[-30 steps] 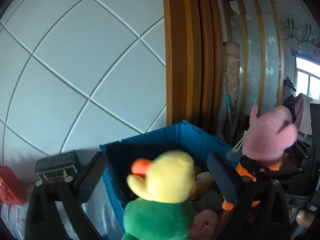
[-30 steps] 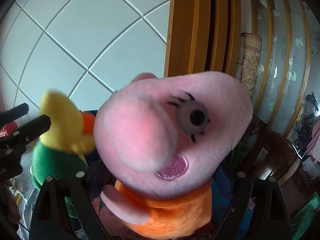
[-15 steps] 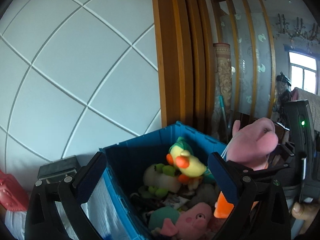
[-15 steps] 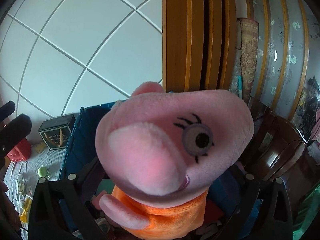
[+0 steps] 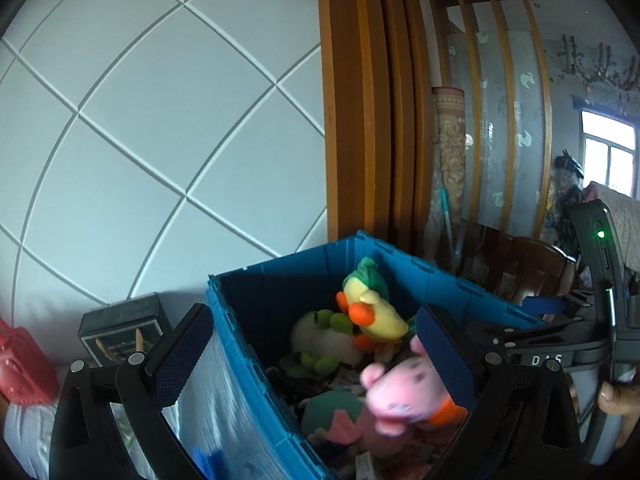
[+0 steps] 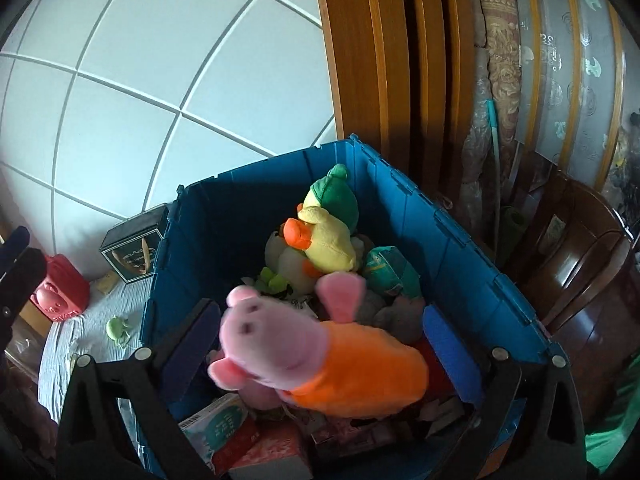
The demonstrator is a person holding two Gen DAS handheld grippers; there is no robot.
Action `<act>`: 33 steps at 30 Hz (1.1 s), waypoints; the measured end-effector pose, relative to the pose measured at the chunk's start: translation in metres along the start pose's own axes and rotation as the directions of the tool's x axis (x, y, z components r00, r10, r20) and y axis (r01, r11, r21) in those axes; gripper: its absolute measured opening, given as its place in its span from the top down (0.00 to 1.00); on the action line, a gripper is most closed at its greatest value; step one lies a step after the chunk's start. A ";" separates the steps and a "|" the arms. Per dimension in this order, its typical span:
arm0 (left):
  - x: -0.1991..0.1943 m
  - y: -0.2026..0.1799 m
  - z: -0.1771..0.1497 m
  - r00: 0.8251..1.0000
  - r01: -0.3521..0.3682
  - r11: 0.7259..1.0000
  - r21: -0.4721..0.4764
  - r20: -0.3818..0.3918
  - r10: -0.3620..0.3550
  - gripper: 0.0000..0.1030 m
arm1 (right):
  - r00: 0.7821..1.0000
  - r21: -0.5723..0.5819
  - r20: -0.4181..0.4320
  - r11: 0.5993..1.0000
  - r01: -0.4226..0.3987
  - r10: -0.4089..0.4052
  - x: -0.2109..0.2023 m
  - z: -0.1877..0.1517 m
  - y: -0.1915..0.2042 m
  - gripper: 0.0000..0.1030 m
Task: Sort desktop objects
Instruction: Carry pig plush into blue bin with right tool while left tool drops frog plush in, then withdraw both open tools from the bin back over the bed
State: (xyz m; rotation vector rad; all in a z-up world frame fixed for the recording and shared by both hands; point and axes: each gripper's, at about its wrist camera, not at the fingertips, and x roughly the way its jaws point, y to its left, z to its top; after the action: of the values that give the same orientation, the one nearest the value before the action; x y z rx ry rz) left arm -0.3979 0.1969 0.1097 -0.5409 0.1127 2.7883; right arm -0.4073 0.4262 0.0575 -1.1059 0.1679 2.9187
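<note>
I see the deep blue plastic crate (image 6: 460, 240) standing against the white panelled wall (image 5: 160, 120), beside a wooden door frame (image 5: 360, 100). It holds a heap of soft toys and cartons. My right gripper (image 6: 320, 344) points down over the near part of the crate with both blue-padded fingers (image 6: 448, 344) spread to full width. The pink plush pig in an orange dress (image 6: 320, 356) lies blurred between them, snout to the left. I cannot tell whether either pad touches it. In the left wrist view the same pig (image 5: 404, 392) appears low inside the crate, over other pink toys. My left gripper (image 5: 316, 352) stands open and empty, its left finger (image 5: 180, 356) outside the crate wall and the right one over the interior. The yellow plush duck with a green hood (image 6: 328, 232) rests on top of the heap toward the far wall. Left of the crate, on the cloth-covered bench (image 6: 96, 312), stand a dark box (image 6: 132, 248), a red plastic toy (image 6: 60, 292) and a small green figure (image 6: 118, 330).
</note>
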 end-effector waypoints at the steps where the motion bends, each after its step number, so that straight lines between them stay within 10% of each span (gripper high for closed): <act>1: -0.003 0.002 -0.002 1.000 -0.002 1.000 -0.005 0.003 0.002 0.01 | 1.000 -0.005 0.006 1.000 0.002 -0.002 -0.003 -0.001 0.002 0.00; 17: -0.089 0.069 -0.088 0.987 -0.141 0.977 -0.157 0.057 0.151 0.01 | 0.943 -0.225 0.287 0.969 -0.102 0.166 -0.063 -0.061 0.120 0.00; 33: -0.161 0.242 -0.187 0.945 -0.325 0.921 -0.215 -0.028 0.327 0.01 | 0.907 -0.376 0.203 0.884 -0.276 0.369 -0.048 -0.105 0.293 0.00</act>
State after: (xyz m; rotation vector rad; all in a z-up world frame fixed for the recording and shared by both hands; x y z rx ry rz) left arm -0.2627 -0.1026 0.0017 -0.6110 -0.1183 3.1522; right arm -0.3174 0.1252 0.0392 -0.7454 -0.1841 3.4657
